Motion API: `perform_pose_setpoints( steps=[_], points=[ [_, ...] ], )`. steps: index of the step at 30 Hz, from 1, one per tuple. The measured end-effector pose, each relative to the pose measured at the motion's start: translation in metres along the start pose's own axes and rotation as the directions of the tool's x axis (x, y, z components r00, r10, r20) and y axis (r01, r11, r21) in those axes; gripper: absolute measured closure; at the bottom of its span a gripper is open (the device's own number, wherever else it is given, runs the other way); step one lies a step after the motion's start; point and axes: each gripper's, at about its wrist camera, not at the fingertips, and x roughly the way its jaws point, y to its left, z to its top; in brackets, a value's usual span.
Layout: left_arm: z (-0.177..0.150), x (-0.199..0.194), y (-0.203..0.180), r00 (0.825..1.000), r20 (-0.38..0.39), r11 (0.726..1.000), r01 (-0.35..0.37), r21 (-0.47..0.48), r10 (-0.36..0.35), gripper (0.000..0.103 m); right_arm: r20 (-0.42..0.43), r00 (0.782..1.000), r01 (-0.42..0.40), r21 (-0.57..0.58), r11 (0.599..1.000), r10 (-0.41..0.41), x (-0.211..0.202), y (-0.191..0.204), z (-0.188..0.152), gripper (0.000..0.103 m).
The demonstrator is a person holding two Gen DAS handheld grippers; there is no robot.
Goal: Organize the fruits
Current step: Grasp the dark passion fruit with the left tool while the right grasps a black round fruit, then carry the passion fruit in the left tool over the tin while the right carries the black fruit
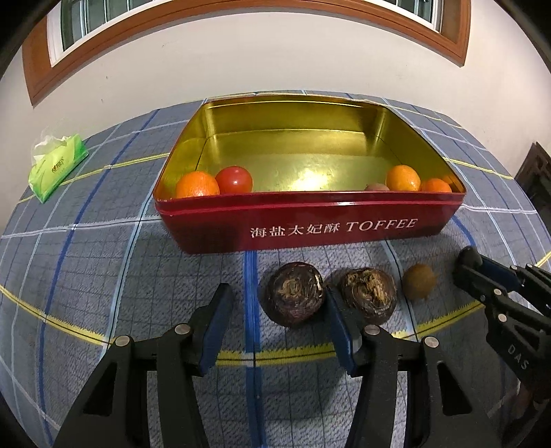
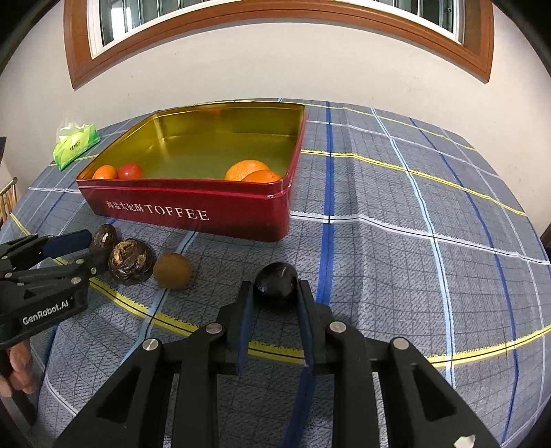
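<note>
A: Look close first. The right gripper (image 2: 275, 289) has its fingers (image 2: 245, 320) squeezed on a small dark fruit (image 2: 276, 280). It looks smooth and round, so I think it can pop out if the squeeze is off to one side.

B: And the left gripper (image 1: 279, 306)?

A: Its fingers (image 1: 217, 324) are part way open. The first of 2 brown rough fruits (image 1: 293, 293) sits between them. I cannot tell if the pads press on it yet. The right-hand finger pokes into the gap next to the second rough fruit (image 1: 369, 290), so it may bump that one and make it roll.

B: What is next to those?

A: A little brown fuzzy fruit (image 1: 418, 281), just beside the second rough one. A bump could send it rolling too. The 2 grippers are also near each other, so they may knock together.

B: Where do the fruits go?

A: Into the red TOFFEE tin (image 1: 310, 227), just behind them. It already has 3 oranges (image 1: 197, 184), a red tomato (image 1: 234, 179) and a small pinkish thing I cannot name. The front wall stands up, so a fruit carried too low may hit it.

B: And the bench (image 2: 396, 241)?

A: It has a blue checked cloth with wrinkles, which may slow a rolling fruit. Far left is a green tissue pack (image 1: 56, 165). Behind is a white wall and a window (image 2: 275, 20) with a brown frame.
</note>
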Motion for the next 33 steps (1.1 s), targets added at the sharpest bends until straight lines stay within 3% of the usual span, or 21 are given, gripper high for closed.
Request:
perform_pose_setpoints(
  steps=[7,33],
  points=[
    [-0.002,-0.003,-0.005,1.0,0.015,1.0,0.025,0.015,-0.025,0.068,0.0,1.0,0.001,-0.001,1.0,-0.001,0.0,0.0,0.0,0.079],
    [-0.008,-0.01,0.013,1.0,0.011,0.999,-0.023,-0.035,0.023,0.069,-0.001,1.0,0.008,-0.009,1.0,-0.009,0.0,0.001,0.001,0.08]
  ],
)
